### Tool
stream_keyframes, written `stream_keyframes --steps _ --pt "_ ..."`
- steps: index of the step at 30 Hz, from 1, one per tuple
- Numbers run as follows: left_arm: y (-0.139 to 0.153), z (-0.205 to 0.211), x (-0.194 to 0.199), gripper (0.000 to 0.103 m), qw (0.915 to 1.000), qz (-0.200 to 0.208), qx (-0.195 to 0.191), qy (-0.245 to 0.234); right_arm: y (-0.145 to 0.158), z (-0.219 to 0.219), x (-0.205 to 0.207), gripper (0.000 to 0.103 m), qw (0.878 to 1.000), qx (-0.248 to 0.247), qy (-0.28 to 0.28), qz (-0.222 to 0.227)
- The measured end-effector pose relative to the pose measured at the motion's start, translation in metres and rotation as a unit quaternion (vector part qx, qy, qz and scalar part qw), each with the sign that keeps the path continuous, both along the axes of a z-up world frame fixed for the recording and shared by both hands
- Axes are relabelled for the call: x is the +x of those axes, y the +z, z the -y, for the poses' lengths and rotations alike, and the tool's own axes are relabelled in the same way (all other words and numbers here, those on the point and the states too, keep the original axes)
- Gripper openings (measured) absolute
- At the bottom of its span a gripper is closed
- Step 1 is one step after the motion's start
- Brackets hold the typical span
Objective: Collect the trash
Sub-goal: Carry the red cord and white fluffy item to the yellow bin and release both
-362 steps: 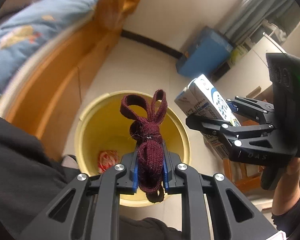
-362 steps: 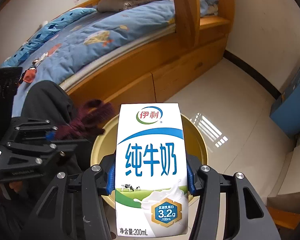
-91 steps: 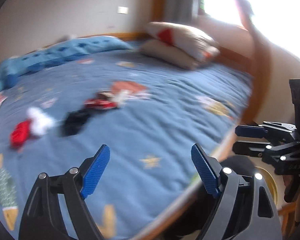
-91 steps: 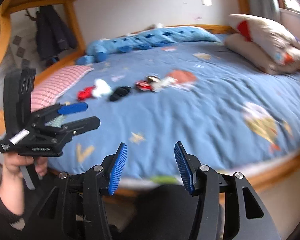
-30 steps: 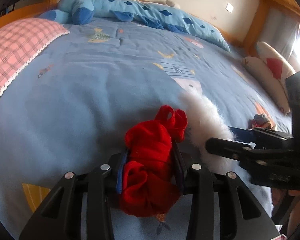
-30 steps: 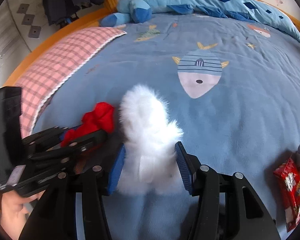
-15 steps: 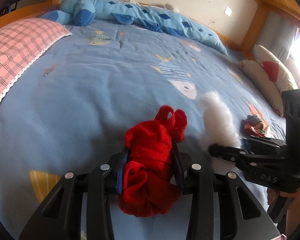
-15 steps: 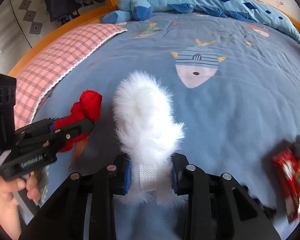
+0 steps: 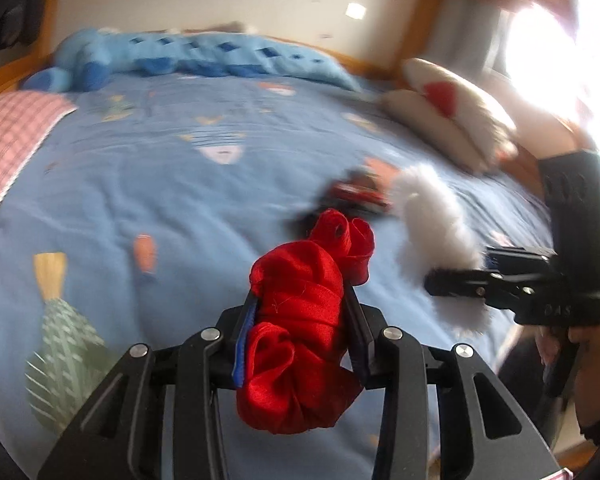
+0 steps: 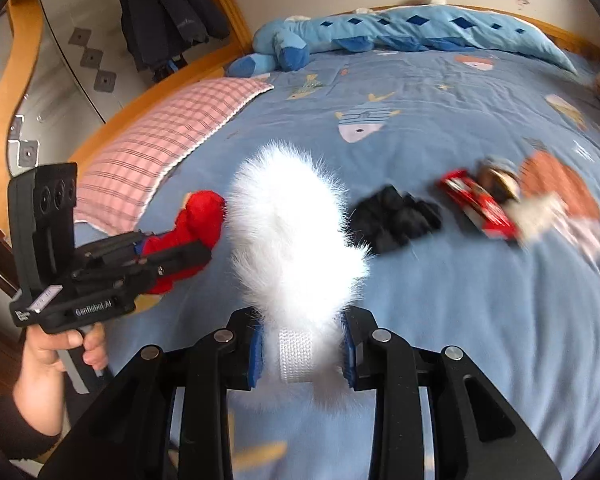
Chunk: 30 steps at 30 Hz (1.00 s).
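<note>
Right wrist view: white fluffy piece (image 10: 296,236) squeezed between jaws, background apparently blurred.

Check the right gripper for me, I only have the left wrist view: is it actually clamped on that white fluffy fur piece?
Observer: Yes. The right gripper's jaws have just been closing; both blue pads press a white woven strap at the base of the white fluffy fur piece.
Operator: What lies behind my red satin cloth bundle?
Observer: A crumpled black cloth on the blue quilt, with a red snack wrapper to its right.
</note>
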<state>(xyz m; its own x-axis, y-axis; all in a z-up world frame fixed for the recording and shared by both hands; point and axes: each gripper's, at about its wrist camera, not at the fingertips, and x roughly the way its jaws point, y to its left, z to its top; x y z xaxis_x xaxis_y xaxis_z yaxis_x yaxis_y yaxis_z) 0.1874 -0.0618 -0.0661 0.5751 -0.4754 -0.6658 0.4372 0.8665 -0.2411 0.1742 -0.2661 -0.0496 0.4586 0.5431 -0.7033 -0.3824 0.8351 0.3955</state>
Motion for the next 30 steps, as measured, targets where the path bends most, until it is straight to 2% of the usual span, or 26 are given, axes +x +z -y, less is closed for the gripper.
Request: stream_keyframes --steps 3,7,12,14,20,26,30 --pt "0.012 0.029 -0.032 0.039 0.9992 0.023 -0.001 -0.034 0.008 0.028 -0.034 0.029 1.000 0.008 -0.023 0.002" --pt "0.018 0.070 -0.061 0.039 0.9957 0.017 -0.019 -0.089 0.018 0.079 -0.090 0.030 0.997 0.004 -0.075 0.010" --pt "0.015 0.135 -0.096 0.039 0.9863 0.009 -0.028 -0.162 0.020 0.139 -0.157 0.030 0.989 -0.002 -0.146 0.016" --pt "0.013 0.159 -0.110 0.039 0.9810 0.008 -0.027 -0.192 0.024 0.164 -0.190 0.030 0.981 -0.013 -0.190 0.020" --pt "0.008 0.233 -0.161 0.039 0.9587 -0.001 -0.031 -0.283 0.031 0.214 -0.270 0.030 0.960 -0.020 -0.278 0.031" --pt "0.003 0.300 -0.211 0.039 0.9311 -0.010 -0.016 -0.364 0.019 0.247 -0.339 0.030 0.939 -0.035 -0.342 0.007" --pt "-0.011 0.339 -0.235 0.039 0.9126 -0.039 -0.007 -0.407 0.004 0.263 -0.376 0.030 0.926 -0.033 -0.376 -0.015"
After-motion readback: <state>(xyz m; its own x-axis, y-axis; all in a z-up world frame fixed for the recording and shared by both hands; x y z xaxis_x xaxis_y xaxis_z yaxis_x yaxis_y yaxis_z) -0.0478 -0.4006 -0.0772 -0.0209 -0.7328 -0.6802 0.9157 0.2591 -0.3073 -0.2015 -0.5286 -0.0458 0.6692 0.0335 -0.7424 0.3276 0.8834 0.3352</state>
